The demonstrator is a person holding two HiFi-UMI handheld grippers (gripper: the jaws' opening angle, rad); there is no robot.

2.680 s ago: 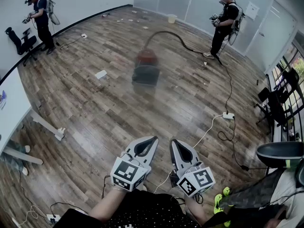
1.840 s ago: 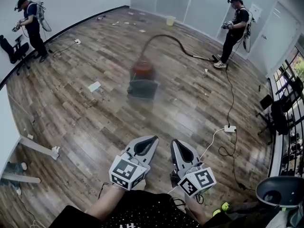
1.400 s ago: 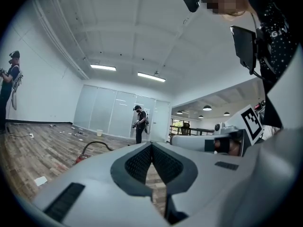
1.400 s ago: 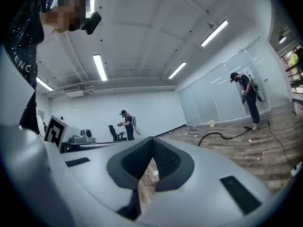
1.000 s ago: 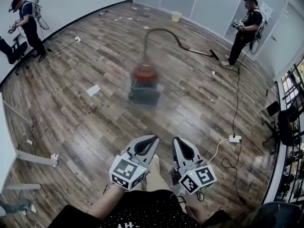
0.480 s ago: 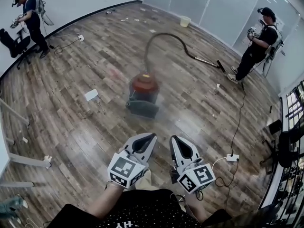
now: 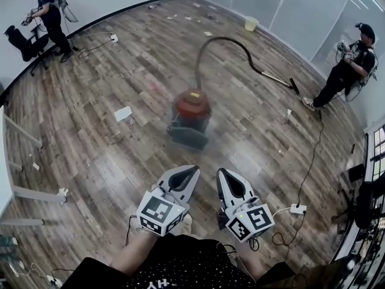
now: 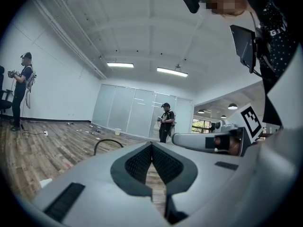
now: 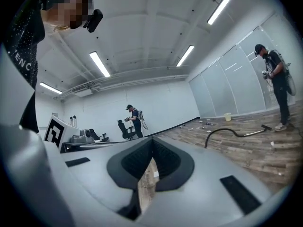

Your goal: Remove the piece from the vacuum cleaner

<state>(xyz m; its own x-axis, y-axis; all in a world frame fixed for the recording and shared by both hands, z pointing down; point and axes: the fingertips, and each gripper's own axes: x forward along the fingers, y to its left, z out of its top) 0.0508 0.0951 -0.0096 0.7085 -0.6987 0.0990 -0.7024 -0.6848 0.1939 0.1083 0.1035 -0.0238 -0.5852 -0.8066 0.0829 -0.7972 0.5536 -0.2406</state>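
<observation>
A red canister vacuum cleaner stands on the wood floor, straight ahead of me in the head view. Its black hose arches up and runs right to a wand and floor nozzle. The hose also shows in the left gripper view and the right gripper view. My left gripper and right gripper hang side by side, short of the vacuum, pointing at it. Both are shut and hold nothing.
A person stands far left by a black chair, another person at far right. A white paper lies left of the vacuum. A power strip with cables lies at right. A yellow bucket stands by the far wall.
The view has closed in on the vacuum cleaner, which now sits nearer and lower in the head view. Both grippers have stayed shut and side by side.
</observation>
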